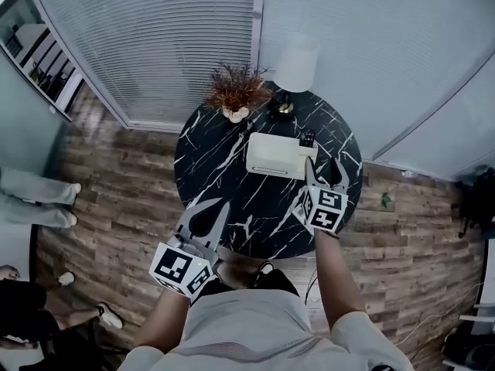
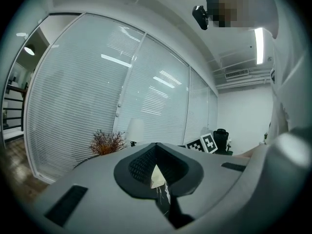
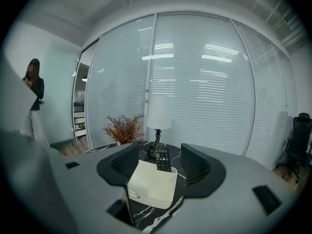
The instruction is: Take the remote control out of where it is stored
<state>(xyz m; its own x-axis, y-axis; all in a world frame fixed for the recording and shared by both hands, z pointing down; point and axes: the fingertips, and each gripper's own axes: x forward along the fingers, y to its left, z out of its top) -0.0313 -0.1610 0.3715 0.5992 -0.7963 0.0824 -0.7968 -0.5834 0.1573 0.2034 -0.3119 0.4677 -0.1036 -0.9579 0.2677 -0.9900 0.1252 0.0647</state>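
We are holding the right gripper (image 1: 323, 165), jaws apart and empty, just beside the white box (image 1: 272, 154) on the round table (image 1: 216, 172). The remote (image 1: 307, 139) is standing upright in the box's end pocket. Our left gripper (image 1: 209, 209) is keeping its jaws together.

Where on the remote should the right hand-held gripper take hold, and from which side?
Grip the remote by its upper half, which stands clear above the box pocket. It stands upright with its buttons facing the right hand-held gripper, so probably come in level from this front side, close the open jaws on its long edges, then lift straight up.
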